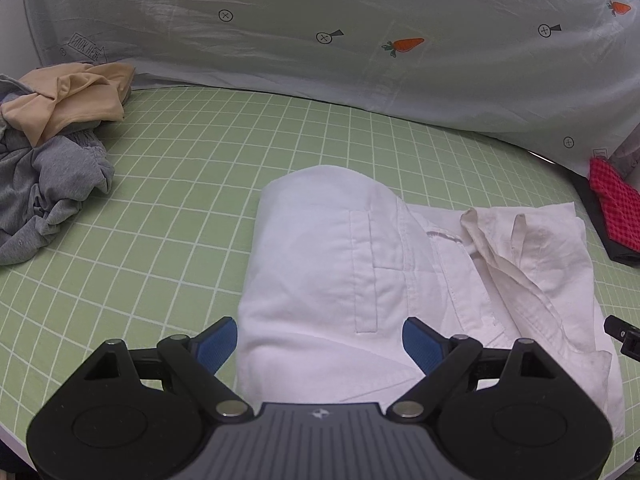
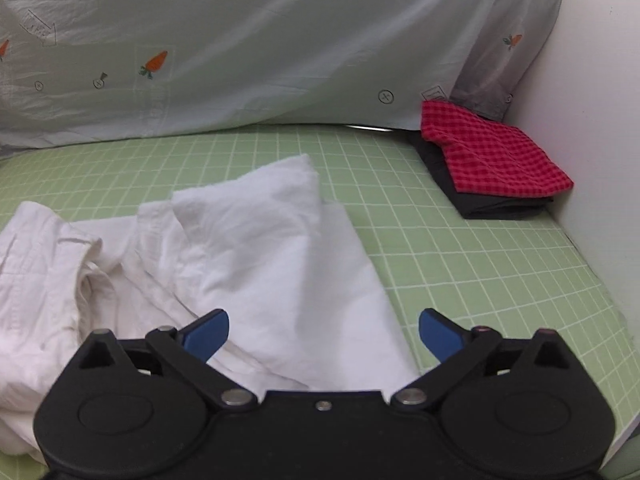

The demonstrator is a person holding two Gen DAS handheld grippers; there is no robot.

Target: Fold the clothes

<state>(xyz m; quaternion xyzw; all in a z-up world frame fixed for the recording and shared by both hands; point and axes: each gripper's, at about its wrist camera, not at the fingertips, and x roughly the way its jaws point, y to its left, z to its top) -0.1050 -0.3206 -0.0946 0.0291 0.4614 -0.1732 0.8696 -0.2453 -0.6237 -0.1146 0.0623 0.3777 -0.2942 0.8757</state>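
On green grid mat [image 1: 160, 184]: white shirt [image 1: 328, 264], part-folded, centre.
L gripper [image 1: 320, 340]: wide open, straddling shirt fold, holding nothing.
R gripper [image 2: 324, 334]: wide open over shirt edge, holding nothing.

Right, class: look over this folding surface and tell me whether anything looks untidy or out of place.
Yes. The white shirt in the middle is only half folded, with its collar rumpled. At the far left, a grey garment and a beige garment lie in a crumpled heap, unlike the neat red checked cloth folded on the right.
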